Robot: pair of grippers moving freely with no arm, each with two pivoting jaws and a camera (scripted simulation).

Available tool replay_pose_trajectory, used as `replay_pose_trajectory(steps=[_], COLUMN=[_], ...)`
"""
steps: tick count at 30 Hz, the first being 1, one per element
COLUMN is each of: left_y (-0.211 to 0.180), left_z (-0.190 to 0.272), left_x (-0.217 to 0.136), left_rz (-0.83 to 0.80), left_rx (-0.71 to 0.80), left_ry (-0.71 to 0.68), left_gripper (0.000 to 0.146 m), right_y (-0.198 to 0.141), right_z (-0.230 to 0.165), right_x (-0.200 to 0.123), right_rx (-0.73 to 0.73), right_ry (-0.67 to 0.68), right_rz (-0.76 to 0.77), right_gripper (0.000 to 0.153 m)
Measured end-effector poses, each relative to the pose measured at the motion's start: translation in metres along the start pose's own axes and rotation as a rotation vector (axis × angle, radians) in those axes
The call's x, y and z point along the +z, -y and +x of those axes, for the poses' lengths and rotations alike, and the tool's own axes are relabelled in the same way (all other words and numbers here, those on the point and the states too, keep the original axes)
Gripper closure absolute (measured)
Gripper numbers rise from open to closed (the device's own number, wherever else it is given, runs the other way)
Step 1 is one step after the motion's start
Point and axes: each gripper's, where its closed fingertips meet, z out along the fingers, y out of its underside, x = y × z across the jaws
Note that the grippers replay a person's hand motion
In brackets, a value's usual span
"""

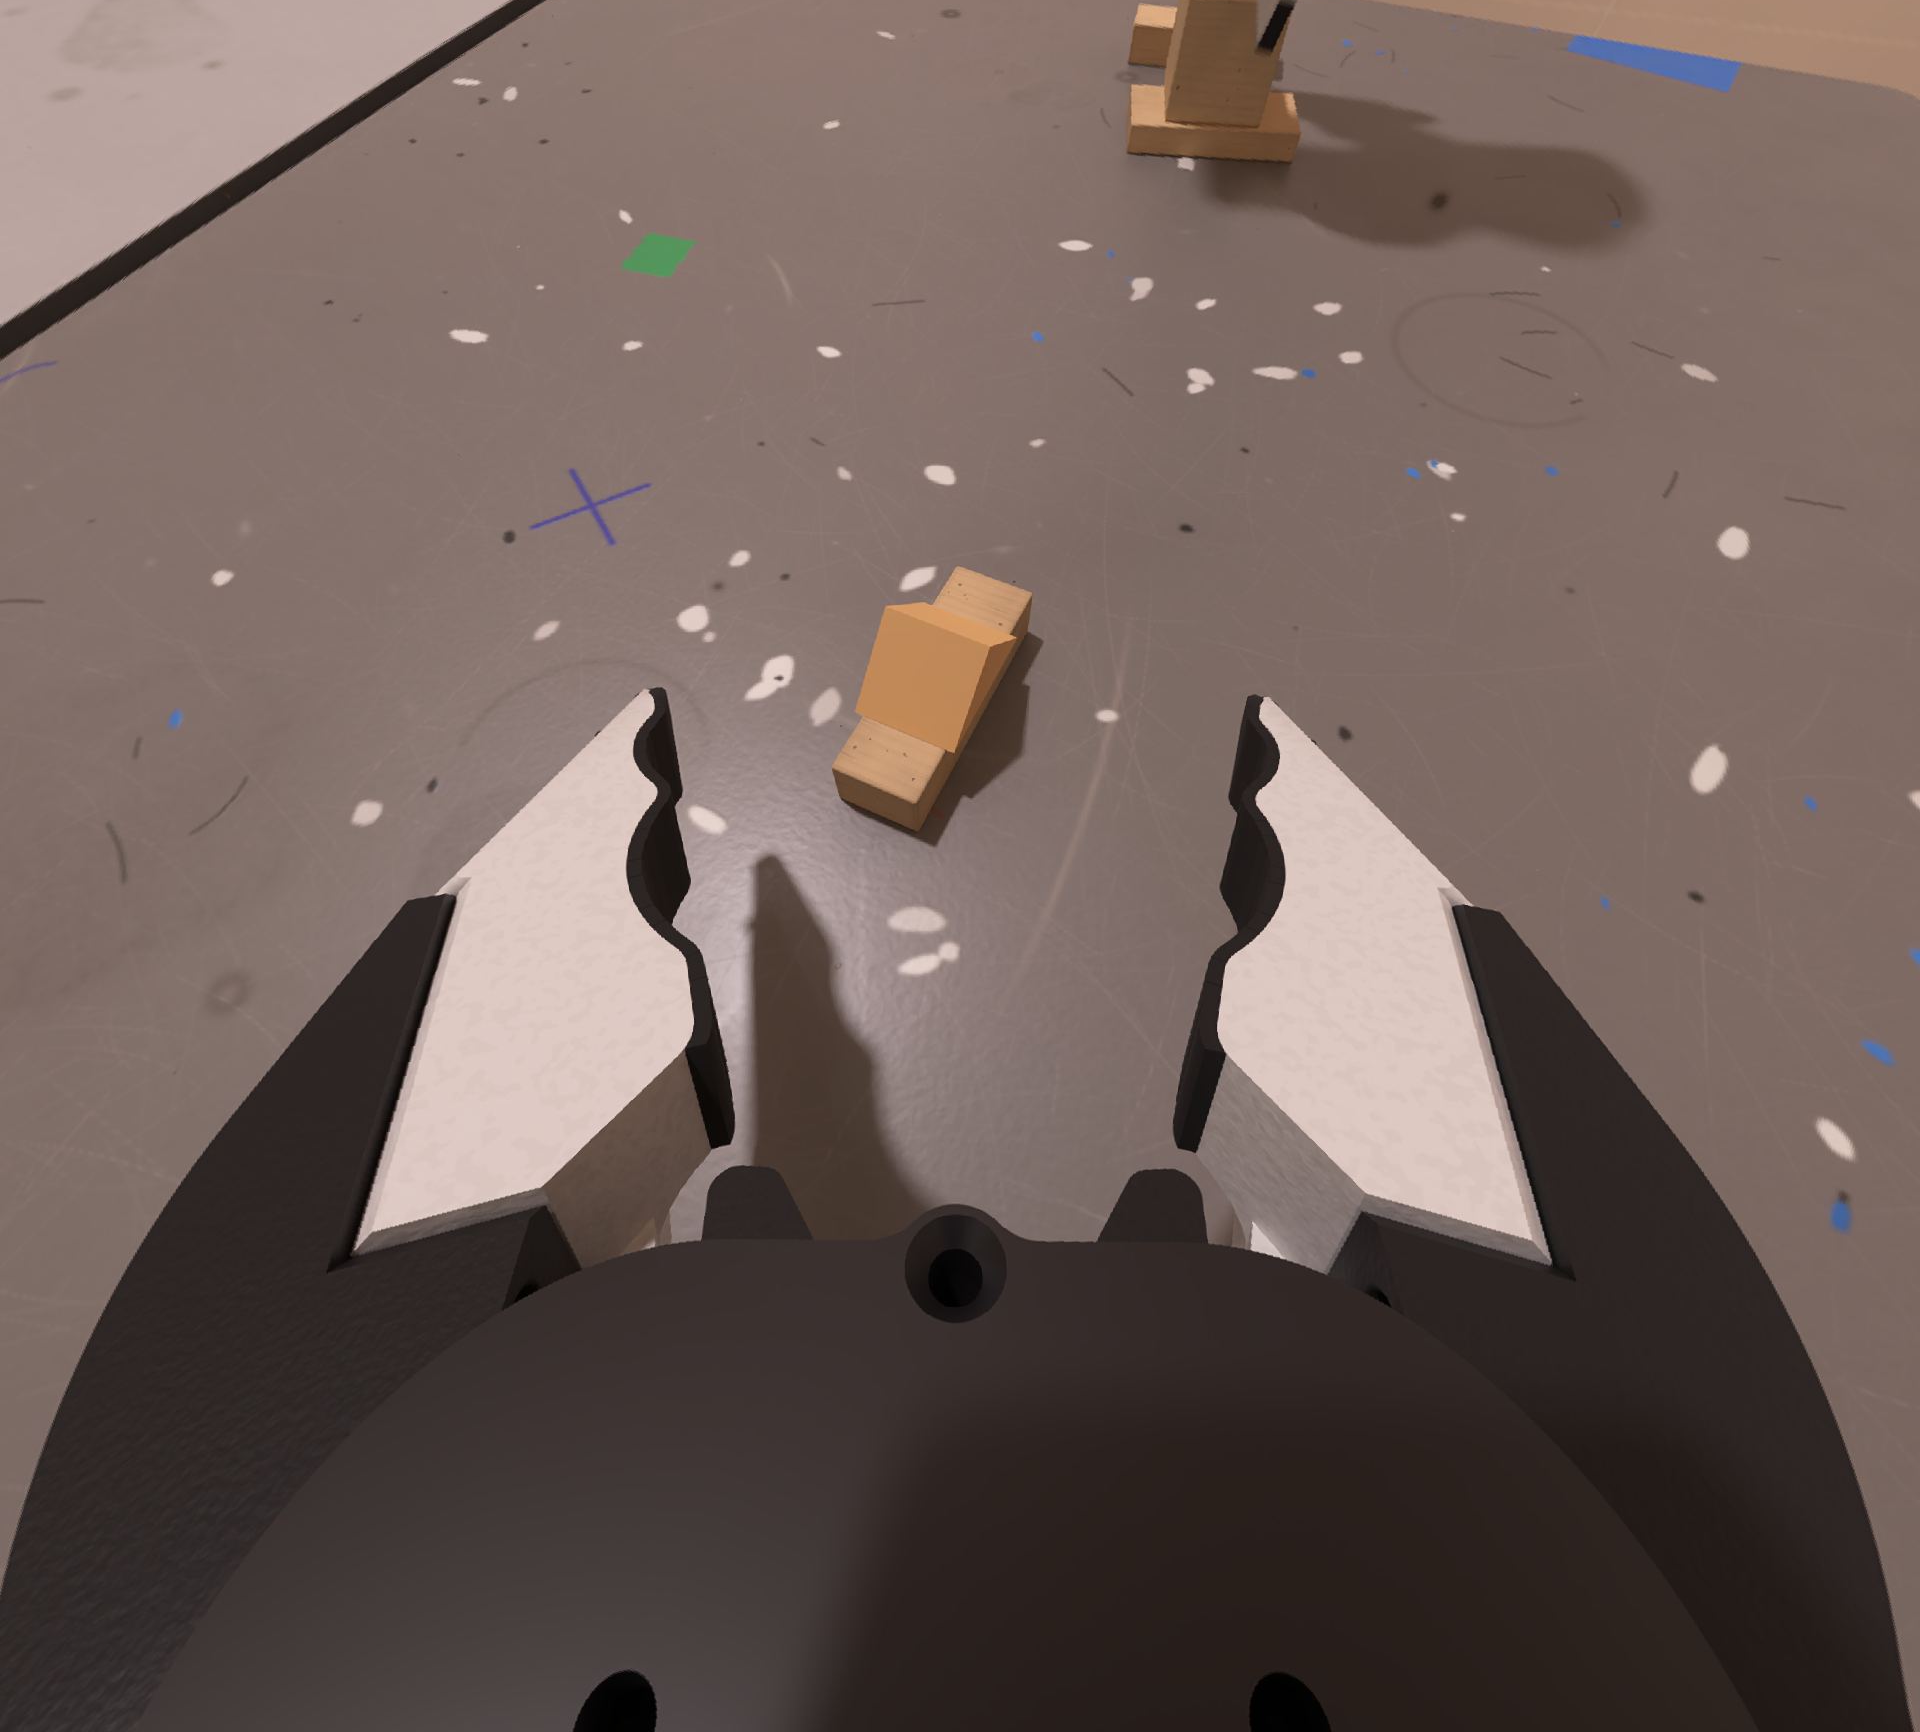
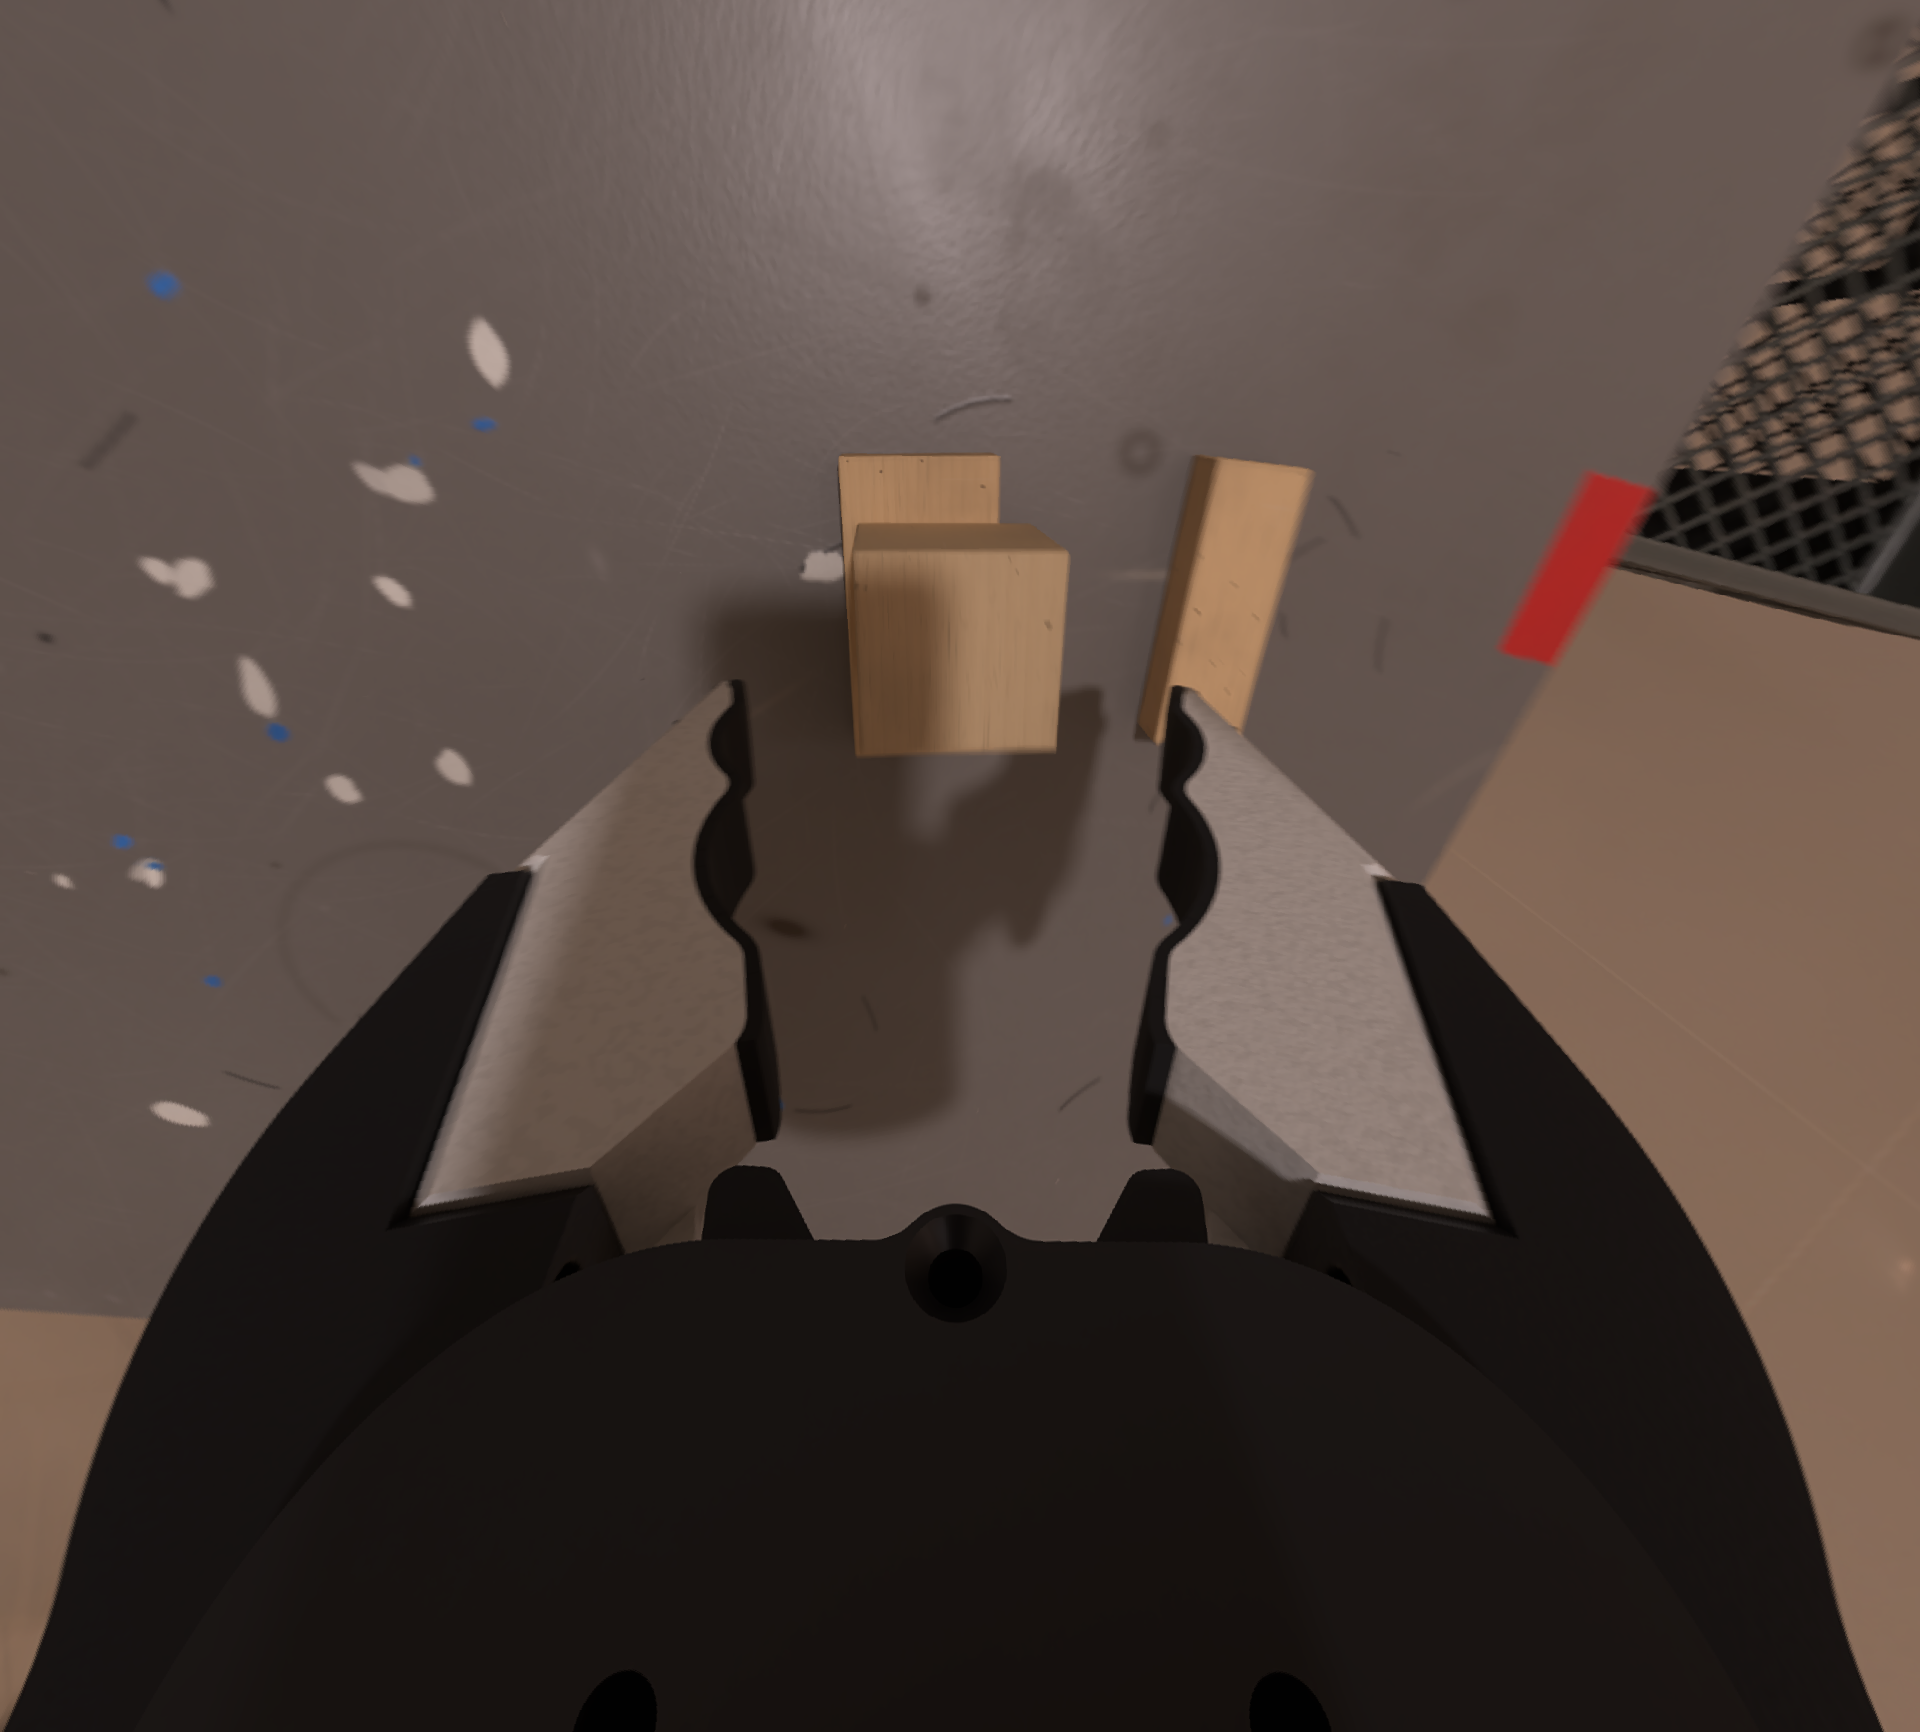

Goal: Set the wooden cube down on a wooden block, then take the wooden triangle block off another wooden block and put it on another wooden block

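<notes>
A: What is the left tool (image 1: pixel 956 706) doing?

B: Its two fingers stand wide apart with nothing between them. It hangs over the grey speckled worktop (image 1: pixel 1351 643), just short of the wooden triangle block (image 1: pixel 930 674), which sits on a flat wooden block (image 1: pixel 894 773).

A: And the wooden cube (image 2: pixel 956 638)?

B: It rests on a second flat block (image 2: pixel 916 487), which is mostly hidden under it. The right tool (image 2: pixel 951 695) looks down on it with its fingers spread, and the cube lies just past the tips, not gripped. From the left wrist view the far finger seems close to the cube's side, though I cannot tell whether it touches.

A: Anything beside it?

B: A third flat block (image 2: pixel 1226 591) lies near the cube's right, apart from it. A red patch (image 2: pixel 1574 570) marks the worktop edge, and a green patch (image 1: pixel 658 255) lies farther off.
</notes>
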Motion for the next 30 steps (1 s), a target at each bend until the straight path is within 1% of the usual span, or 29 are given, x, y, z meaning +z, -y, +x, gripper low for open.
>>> replay_pose_trajectory(steps=[1,2,3,4,5,6,7,8,9,10,11,12,15,16,17,19,21,23,25,27,29,30], left_y=[0.0,0.0,0.0,0.0,0.0,0.0,0.0,0.0,0.0,0.0,0.0,0.0,0.0,0.0,0.0,0.0,0.0,0.0,0.0,0.0,0.0,0.0], left_z=[0.0,0.0,0.0,0.0,0.0,0.0,0.0,0.0,0.0,0.0,0.0,0.0,0.0,0.0,0.0,0.0,0.0,0.0,0.0,0.0,0.0,-0.001], left_x=[0.0,0.0,0.0,0.0,0.0,0.0,0.0,0.0,0.0,0.0,0.0,0.0,0.0,0.0,-0.001,0.0,0.0,0.0,-0.001,-0.001,0.0,-0.001], left_rz=[0.0,-0.001,-0.002,-0.002,0.0,0.001,0.002,0.003,0.002,0.002,0.002,0.003,0.002,0.002,0.002,0.004,0.007,0.006,0.006,0.005,0.005,0.005], left_rx=[0.002,0.002,0.003,0.003,0.002,0.001,0.001,0.003,0.004,0.005,0.006,0.006,0.005,0.007,0.008,0.01,0.01,0.011,0.012,0.012,0.012,0.011], left_ry=[0.001,0.003,0.004,0.003,0.002,0.001,-0.001,-0.001,0.0,0.0,0.001,0.002,0.002,0.002,0.001,-0.001,-0.006,-0.006,-0.006,-0.006,-0.005,-0.004], left_gripper=[0.039,0.039,0.039,0.039,0.039,0.039,0.039,0.039,0.039,0.039,0.039,0.039,0.039,0.039,0.039,0.039,0.039,0.039,0.039,0.039,0.039,0.039], right_y=[0.001,0.004,0.012,0.025,0.039,0.051,0.06,0.065,0.07,0.075,0.08,0.084,0.086,0.084,0.084,0.083,0.082,0.081,0.081,0.081,0.084,0.084], right_z=[0.001,-0.001,-0.011,-0.034,-0.068,-0.11,-0.156,-0.195,-0.226,-0.247,-0.261,-0.27,-0.287,-0.289,-0.289,-0.291,-0.293,-0.291,-0.293,-0.299,-0.301,-0.302], right_x=[-0.014,-0.032,-0.052,-0.073,-0.091,-0.105,-0.112,-0.111,-0.105,-0.092,-0.077,-0.062,-0.024,-0.014,-0.008,-0.003,0.0,0.006,0.009,0.008,0.008,0.008], right_rx=[0.025,0.046,0.058,0.052,0.018,-0.047,-0.123,-0.204,-0.274,-0.329,-0.365,-0.388,-0.448,-0.493,-0.579,-0.793,-0.931,-1.01,-1.082,-1.137,-1.189,-1.198], right_ry=[-0.026,-0.066,-0.092,-0.066,0.016,0.137,0.265,0.366,0.43,0.457,0.455,0.449,0.471,0.449,0.415,0.381,0.389,0.369,0.361,0.383,0.375,0.372], right_rz=[0.038,0.099,0.192,0.312,0.434,0.532,0.588,0.587,0.554,0.497,0.43,0.361,0.159,0.104,0.07,0.061,0.034,-0.011,-0.029,0.001,0.034,0.041], right_gripper=[0.064,0.062,0.064,0.072,0.079,0.081,0.081,0.081,0.08,0.08,0.078,0.075,0.073,0.073,0.074,0.077,0.081,0.087,0.097,0.11,0.123,0.126])
